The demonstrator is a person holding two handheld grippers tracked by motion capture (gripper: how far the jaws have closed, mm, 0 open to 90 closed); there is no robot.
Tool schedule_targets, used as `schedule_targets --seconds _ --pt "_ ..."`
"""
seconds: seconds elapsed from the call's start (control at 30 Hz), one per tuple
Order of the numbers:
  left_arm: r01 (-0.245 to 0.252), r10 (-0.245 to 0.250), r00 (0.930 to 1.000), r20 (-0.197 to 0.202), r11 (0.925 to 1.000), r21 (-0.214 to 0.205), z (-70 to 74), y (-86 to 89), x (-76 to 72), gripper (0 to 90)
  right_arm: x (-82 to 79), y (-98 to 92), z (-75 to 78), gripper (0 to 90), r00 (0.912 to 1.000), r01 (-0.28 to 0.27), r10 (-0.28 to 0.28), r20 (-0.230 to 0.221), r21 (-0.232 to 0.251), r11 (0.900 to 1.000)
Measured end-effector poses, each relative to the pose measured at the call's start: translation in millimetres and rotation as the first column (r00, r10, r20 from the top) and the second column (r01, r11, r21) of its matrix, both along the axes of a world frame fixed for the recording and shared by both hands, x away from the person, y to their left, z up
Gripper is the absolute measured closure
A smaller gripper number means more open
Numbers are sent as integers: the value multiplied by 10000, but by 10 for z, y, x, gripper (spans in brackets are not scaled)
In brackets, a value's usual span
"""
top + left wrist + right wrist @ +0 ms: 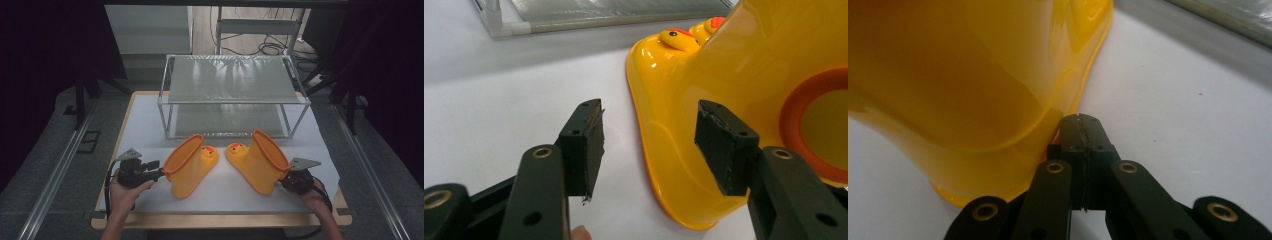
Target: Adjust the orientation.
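1. Two yellow rubber boots stand on a white table (150, 120), toes turned toward each other, near but apart; each toe carries a duck face with an orange crest.
2. The left boot (189, 167) tilts toward the person's left, and its orange-rimmed opening faces the left gripper (159, 172). In the left gripper view the boot's (724, 80) glossy shaft and sole edge sit ahead and to one side of the jaws.
3. The left gripper's (649, 145) two black jaws are spread wide, with bare table between them; one jaw's pad lies just in front of the boot's shaft, and contact cannot be told.
4. The right boot (260, 160) leans the other way, its opening toward the right gripper (289, 179), which sits at the boot's heel side.
5. In the right gripper view the right gripper's (1081, 131) two jaws are pressed together, tips just beside the right boot's (973, 75) sole edge. Whether anything is pinched between them cannot be told.
6. Two hands work the tools: the left hand (125, 192) wraps the left gripper's handle, and the right hand (314, 195) holds the other from behind.
7. One metal-framed rack (232, 80) with two mesh shelves, upper and lower, stands behind the boots at the far half of the table.
8. Each gripper carries one grey three-cornered plate on top.
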State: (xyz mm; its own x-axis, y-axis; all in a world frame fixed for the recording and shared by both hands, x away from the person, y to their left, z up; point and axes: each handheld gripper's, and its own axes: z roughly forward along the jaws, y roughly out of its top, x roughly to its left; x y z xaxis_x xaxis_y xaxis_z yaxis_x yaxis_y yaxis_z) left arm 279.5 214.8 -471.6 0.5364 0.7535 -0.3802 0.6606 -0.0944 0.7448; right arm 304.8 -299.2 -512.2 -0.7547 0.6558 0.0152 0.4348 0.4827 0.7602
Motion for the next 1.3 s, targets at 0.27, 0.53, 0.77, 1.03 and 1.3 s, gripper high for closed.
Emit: schedule_targets --seconds 0.27,0.53,0.77,1.03,1.3 --pt "59 -59 10000 -22 9999 -133 14 6 -9 456 -54 69 2 898 9960 -888 888 -52 -2 9961" --pt "85 -86 10000 -48 9999 -140 23 2 -15 454 -121 264 9 897 9813 -1922 1921 -98 -61 9813" --pt "-10 10 10000 -1 9999 -110 29 -3 -19 457 -169 528 -3 897 9674 -2529 2529 -129 34 9675" --pt "-192 193 9998 50 9994 -282 39 34 -22 458 -189 711 -15 897 9644 -2645 2645 -64 71 9644" --pt "11 -13 9999 -147 9999 -169 7 -4 -7 456 -204 801 -22 881 9652 -2615 2615 59 -1 9652"
